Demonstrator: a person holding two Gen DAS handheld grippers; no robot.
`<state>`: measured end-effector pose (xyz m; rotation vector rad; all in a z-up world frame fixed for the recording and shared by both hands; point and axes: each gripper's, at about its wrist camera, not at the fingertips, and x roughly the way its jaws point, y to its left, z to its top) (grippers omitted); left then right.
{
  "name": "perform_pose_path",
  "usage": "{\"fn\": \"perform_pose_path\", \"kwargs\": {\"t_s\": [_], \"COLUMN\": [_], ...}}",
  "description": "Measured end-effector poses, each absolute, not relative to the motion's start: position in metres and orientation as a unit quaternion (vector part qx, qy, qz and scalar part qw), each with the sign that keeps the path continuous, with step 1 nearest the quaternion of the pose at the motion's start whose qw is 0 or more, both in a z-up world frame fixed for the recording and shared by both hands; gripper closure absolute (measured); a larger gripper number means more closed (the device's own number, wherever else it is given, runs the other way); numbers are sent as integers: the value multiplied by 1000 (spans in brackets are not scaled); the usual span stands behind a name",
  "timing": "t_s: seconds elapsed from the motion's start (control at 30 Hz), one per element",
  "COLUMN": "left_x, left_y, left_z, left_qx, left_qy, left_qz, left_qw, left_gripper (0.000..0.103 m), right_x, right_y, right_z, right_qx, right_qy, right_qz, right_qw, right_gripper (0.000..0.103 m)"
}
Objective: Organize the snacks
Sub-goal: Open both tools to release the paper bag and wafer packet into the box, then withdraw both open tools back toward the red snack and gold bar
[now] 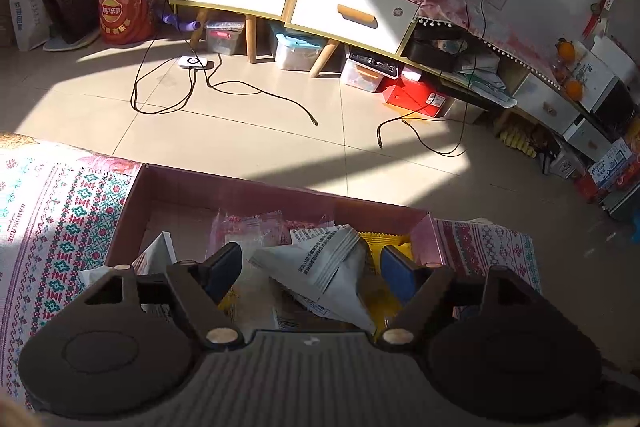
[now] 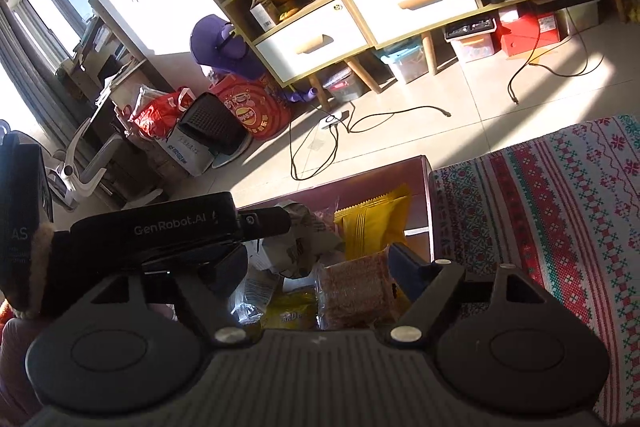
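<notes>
Between my left gripper's [image 1: 312, 269] fingers, which stand apart and press on nothing, lies a white packet [image 1: 326, 263] with black print, loose on the heap inside the cardboard box [image 1: 240, 187]. Just past the left finger [image 1: 224, 267] I see a clear wrapper [image 1: 248, 227]; by the right finger [image 1: 396, 273] a yellow packet [image 1: 384, 241] shows against the box wall. The box sits on a patterned cloth [image 1: 52, 227]. Over on my right gripper [image 2: 316, 279], the fingers are also apart. Its left finger is mostly hidden behind the other gripper's black body [image 2: 160, 227], which crosses in front. Between the fingers sits a clear pack of brown biscuits [image 2: 356, 287], close beside the blue right finger [image 2: 404, 271]; I cannot tell whether they touch. Beyond the fingertips a yellow bag [image 2: 376, 219] leans in the box [image 2: 360, 175].
</notes>
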<state>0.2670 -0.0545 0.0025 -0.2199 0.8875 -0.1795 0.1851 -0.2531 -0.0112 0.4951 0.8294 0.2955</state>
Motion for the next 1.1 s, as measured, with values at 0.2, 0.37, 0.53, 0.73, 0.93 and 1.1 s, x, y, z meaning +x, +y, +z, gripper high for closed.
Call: {"fn": "perform_pose_path", "kwargs": {"t_s": [0.2, 0.37, 0.53, 0.73, 0.93, 1.1], "left_x": [253, 234, 209, 180, 155, 143], "left_y": [-47, -41, -27, -9, 6, 16], "left_z": [11, 16, 20, 17, 14, 7], "left_qx": [-114, -107, -107, -102, -88, -82], "left_qy": [425, 425, 418, 409, 393, 401], "left_qz": [-91, -103, -114, -126, -133, -132], "left_qw": [893, 893, 895, 898, 905, 903], "left_gripper": [20, 17, 15, 12, 2, 0], "right_x": [181, 170, 156, 133, 110, 95], "right_y": [-252, -246, -241, -230, -214, -206], "right_z": [-4, 7, 16, 27, 30, 32], "right_qx": [228, 195, 161, 105, 51, 33], "right_qy": [396, 393, 398, 401, 407, 401], "right_qz": [138, 144, 149, 148, 144, 135], "right_qw": [879, 887, 891, 898, 900, 906], "right_gripper": [25, 20, 17, 7, 3, 1]}}
